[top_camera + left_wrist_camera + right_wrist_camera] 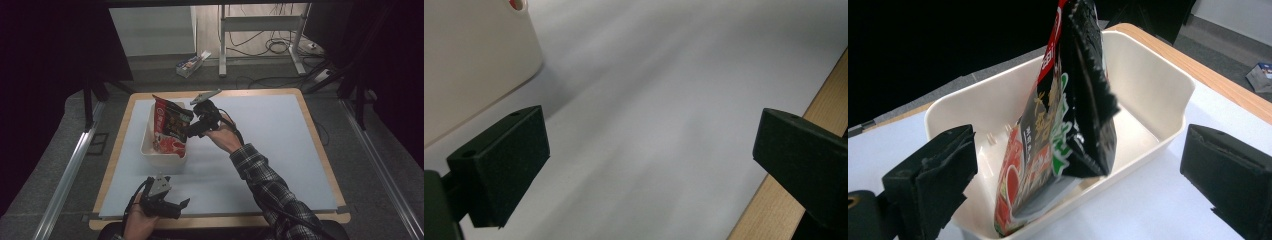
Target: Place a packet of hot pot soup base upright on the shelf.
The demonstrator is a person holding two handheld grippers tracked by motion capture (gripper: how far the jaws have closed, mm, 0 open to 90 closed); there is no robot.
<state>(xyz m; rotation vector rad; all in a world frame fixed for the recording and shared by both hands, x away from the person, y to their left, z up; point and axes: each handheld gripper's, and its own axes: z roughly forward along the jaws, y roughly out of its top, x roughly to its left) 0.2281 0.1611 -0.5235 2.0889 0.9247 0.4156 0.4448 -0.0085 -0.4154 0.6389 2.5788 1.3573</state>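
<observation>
Pale blue mat (280, 150) on a wooden table. Snack bag (170, 127) stands on edge inside the white tub (150, 150), propped against its wall. Right gripper (197, 125) beside the tub, jaws wide, holding nothing, bag apparently released. Left gripper (167, 205) near the tub, wide open, empty, apparently idle.

Pale grey mat (280, 135) covering a light wooden tabletop (320, 150), wood rim showing all round. Beyond the far edge: small white-and-blue carton (192, 64) lying on grey floor, white metal table legs (222, 40), loose black cables (272, 47). Long aluminium rail (67, 175) along the left side.
</observation>
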